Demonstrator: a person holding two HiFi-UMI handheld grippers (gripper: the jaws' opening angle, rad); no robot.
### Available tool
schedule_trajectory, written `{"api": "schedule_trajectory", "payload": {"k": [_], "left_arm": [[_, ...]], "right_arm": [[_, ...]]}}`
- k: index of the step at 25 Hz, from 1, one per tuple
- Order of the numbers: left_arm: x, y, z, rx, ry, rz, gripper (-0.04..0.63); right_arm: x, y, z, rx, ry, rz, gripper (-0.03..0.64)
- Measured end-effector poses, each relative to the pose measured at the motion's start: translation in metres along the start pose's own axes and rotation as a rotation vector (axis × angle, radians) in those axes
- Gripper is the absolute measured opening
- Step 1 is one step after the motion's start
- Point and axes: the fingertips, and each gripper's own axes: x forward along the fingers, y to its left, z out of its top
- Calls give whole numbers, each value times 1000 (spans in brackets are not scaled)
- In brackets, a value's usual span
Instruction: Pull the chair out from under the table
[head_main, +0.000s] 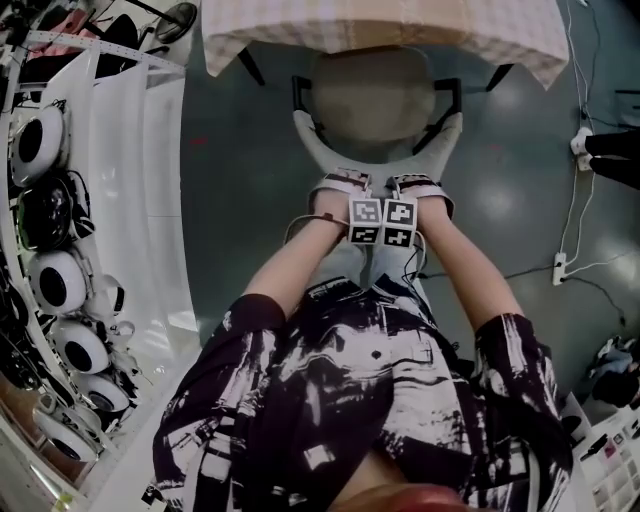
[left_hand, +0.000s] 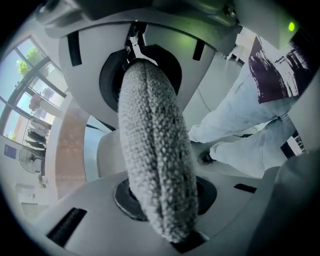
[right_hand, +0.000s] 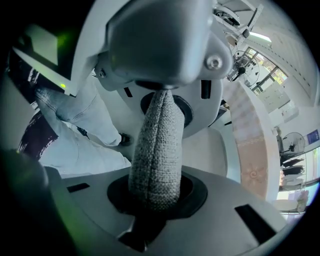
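Note:
The chair has a beige seat (head_main: 372, 95) that lies partly beneath the table with the checked cloth (head_main: 380, 25). Its grey woven backrest (head_main: 310, 140) curves toward me. My two grippers stand side by side on the top edge of that backrest, both pointing steeply down. My left gripper (head_main: 348, 188) is shut on the backrest's fabric edge (left_hand: 155, 150), which runs between its jaws. My right gripper (head_main: 414, 188) is likewise shut on the fabric edge (right_hand: 157, 150). The seat (left_hand: 107, 155) shows below the pinched edge.
A white shelf unit (head_main: 120, 200) with several round headsets runs along the left. A power strip (head_main: 560, 268) and its cable lie on the dark floor at the right. Someone's legs (head_main: 612, 150) stand at the right edge. My own legs are right behind the chair.

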Motion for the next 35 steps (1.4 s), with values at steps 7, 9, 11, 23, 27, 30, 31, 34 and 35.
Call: {"api": "schedule_trajectory", "payload": {"k": [7,9,11,23,27,30,31,34,35], "left_arm": [[-5,-30,-2,16,-13,-14,67],[-6,-39,1,19,-17,-16,67],[-7,-48,5,20,-17,-16,67],[-17,-98,24,21,-11,-20,66],[-20,-113,29,15,-8,-19,66],[-21,-126,33,44,-11,-26,66],[-21,-131,34,52,-12,-26,66],[-24,-143,31,56,-14,-23,66],[-26,-147,30,52,-16,-22,66]], "right_arm": [[-1,26,15,13,8,2,57],[-1,35,16,17,10,4,57],[-2,45,17,21,10,4,57],[-13,99,21,12,9,12,57],[-16,114,23,5,6,11,57],[-17,127,24,10,13,9,57],[-17,131,26,15,14,7,57],[-18,142,34,31,17,4,57],[-19,146,37,36,17,4,58]]}}
